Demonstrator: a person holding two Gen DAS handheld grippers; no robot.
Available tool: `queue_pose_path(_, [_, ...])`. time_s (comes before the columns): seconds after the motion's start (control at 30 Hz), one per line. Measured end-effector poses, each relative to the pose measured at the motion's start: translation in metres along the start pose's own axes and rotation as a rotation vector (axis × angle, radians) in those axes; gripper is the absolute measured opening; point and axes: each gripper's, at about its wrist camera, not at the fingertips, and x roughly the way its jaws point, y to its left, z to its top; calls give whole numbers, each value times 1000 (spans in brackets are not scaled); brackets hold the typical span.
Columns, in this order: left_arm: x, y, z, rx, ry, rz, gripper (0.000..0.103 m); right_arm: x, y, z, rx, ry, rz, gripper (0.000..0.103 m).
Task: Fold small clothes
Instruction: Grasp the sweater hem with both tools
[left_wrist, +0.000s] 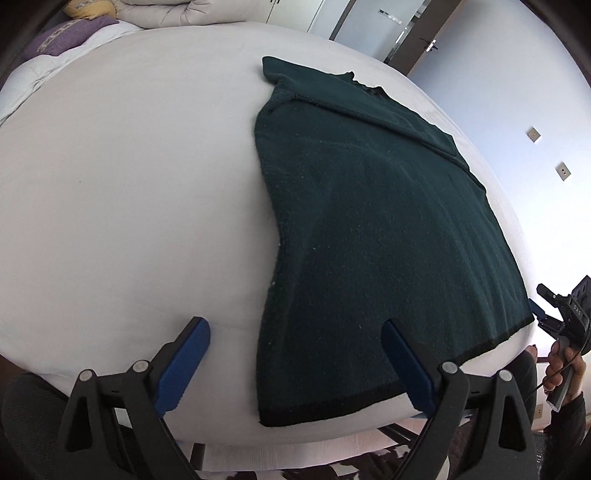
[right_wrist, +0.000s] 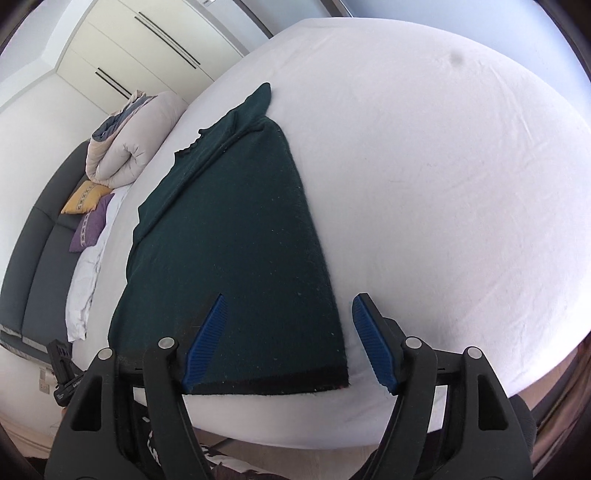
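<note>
Your dark green sweater (left_wrist: 369, 221) lies flat on the white bed (left_wrist: 129, 184), folded lengthwise into a long strip, with a sleeve laid across its far end. In the left wrist view it fills the centre and right of the frame, its black hem band running along the lower edge near the mattress edge. In the right wrist view the same sweater (right_wrist: 229, 229) runs from the lower centre up toward the upper left.

Your left tongs (left_wrist: 295, 365) stand wide open at the bottom of the frame, gripping nothing. The right blue pad (left_wrist: 406, 365) sits over the hem, the left pad over bare sheet; I cannot tell whether either touches.

Your right tongs (right_wrist: 288, 339) are also apart and hold nothing. The near right corner of the hem shows between the pads, with the left pad (right_wrist: 207, 343) over the cloth and the right one over the sheet.

At the right edge of the left wrist view you can see your right hand (left_wrist: 561, 365) gripping its handle.

A rolled duvet (right_wrist: 125, 147) and two cushions, yellow (right_wrist: 86, 199) and purple (right_wrist: 90, 225), lie at the left of the right wrist view.
</note>
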Motion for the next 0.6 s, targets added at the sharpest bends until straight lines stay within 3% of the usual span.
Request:
queue_pose_path(0.17, [5, -1, 10, 2, 35, -17, 75, -9, -15, -5, 39, 15, 60, 69])
queue_pose_path(0.23, [5, -3, 14, 15, 54, -16, 56, -8, -16, -3, 49, 34, 80, 70])
queue_pose_path(0.37, [10, -4, 19, 35, 88, 4, 49, -4, -16, 0, 60, 75, 116, 70])
queue_pose_path(0.43, [10, -1, 21, 21, 91, -8, 36, 1, -17, 3, 70, 98, 132, 70])
queue_pose_path(0.6, [4, 7, 15, -28, 93, -47, 16, 3, -20, 5, 108, 121, 154, 68])
